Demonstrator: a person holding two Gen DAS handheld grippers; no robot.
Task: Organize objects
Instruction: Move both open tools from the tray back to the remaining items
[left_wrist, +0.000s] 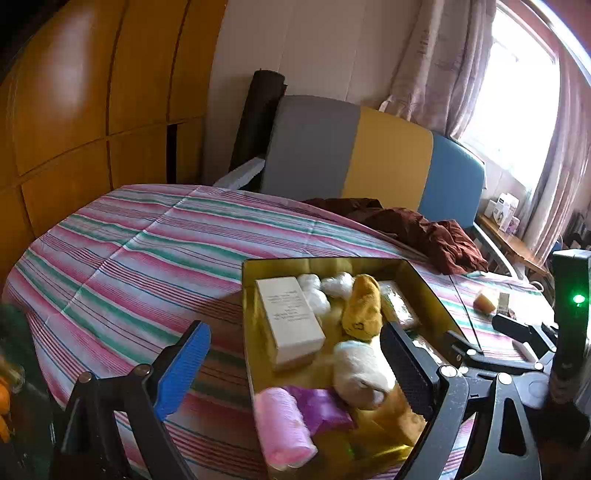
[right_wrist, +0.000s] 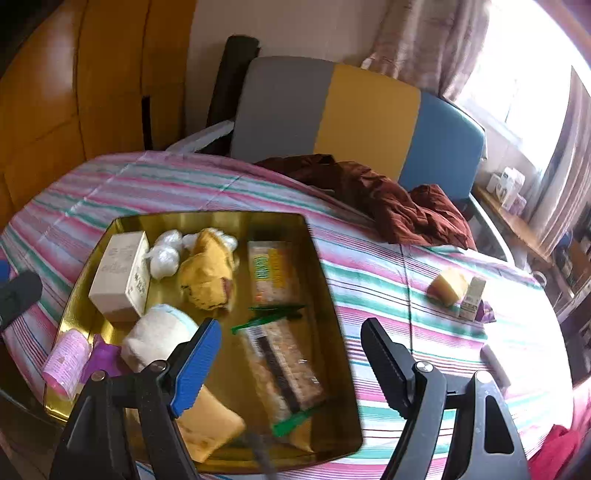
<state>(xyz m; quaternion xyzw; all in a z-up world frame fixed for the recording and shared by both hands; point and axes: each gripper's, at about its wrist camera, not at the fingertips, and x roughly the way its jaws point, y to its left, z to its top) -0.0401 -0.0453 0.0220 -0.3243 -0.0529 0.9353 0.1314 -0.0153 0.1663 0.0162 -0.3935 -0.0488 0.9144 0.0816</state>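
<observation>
Striped bedsheet (right_wrist: 369, 280) held a gold tin (right_wrist: 325, 295); only the right wrist view showed its cracker packs (right_wrist: 284, 365). Left gripper (left_wrist: 295, 358) and right gripper (right_wrist: 291, 350) both hung spread, empty.

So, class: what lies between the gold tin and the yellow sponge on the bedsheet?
Only bare striped sheet between gold tin and yellow sponge, shown in right wrist view.

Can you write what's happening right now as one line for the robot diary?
left gripper: open, empty | right gripper: open, empty, over gold tin | still outside on bed: yellow block, small carton
</observation>
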